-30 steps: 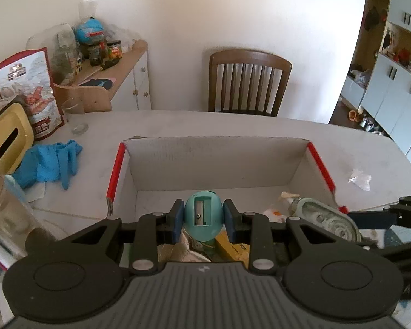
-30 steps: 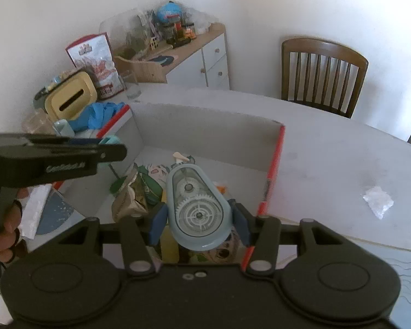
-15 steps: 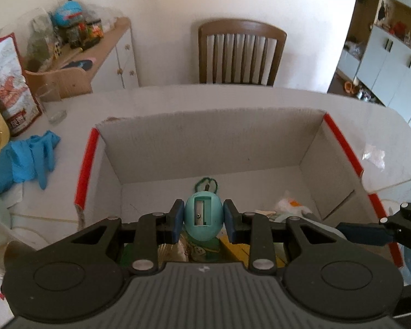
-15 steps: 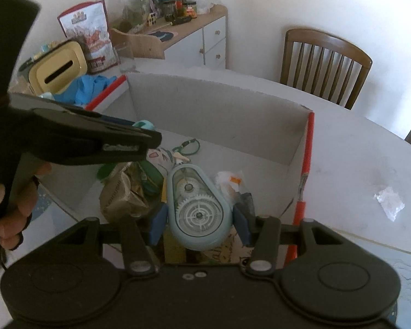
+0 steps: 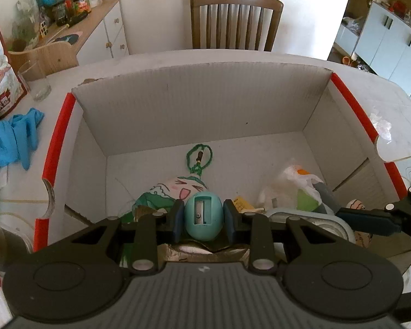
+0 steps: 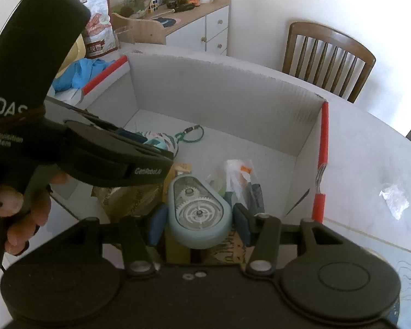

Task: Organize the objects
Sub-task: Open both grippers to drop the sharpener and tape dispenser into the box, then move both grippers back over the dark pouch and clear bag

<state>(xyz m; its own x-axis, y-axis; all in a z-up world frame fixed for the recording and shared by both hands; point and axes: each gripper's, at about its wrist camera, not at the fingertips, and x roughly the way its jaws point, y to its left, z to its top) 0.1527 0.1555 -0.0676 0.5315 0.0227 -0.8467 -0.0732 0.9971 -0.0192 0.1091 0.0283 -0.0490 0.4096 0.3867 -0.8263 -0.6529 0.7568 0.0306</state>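
Judging by the clutter already lying in the cardboard box [image 5: 194, 115], the sorting looks well under way: a green cord loop [image 5: 199, 159] sits at about 12 o'clock on the box floor, a cartoon-printed pouch [image 5: 175, 189] nearer the middle, and plastic-wrapped items [image 6: 239, 175] toward 3 o'clock. Two pieces are not yet set down, and blue gloves [image 5: 12, 137] and a drinking glass [image 5: 38, 82] lie on the counter [image 6: 370, 150] at 9 to 10 o'clock outside the box.

The left gripper [image 5: 204, 216] has its fingers narrowed onto a teal egg-shaped pencil sharpener [image 5: 203, 216], hanging over the box's near side. The right gripper [image 6: 198, 223] pinches a pale blue correction-tape dispenser [image 6: 198, 213] above the near right part; whether it touches the contents beneath is hard to tell.
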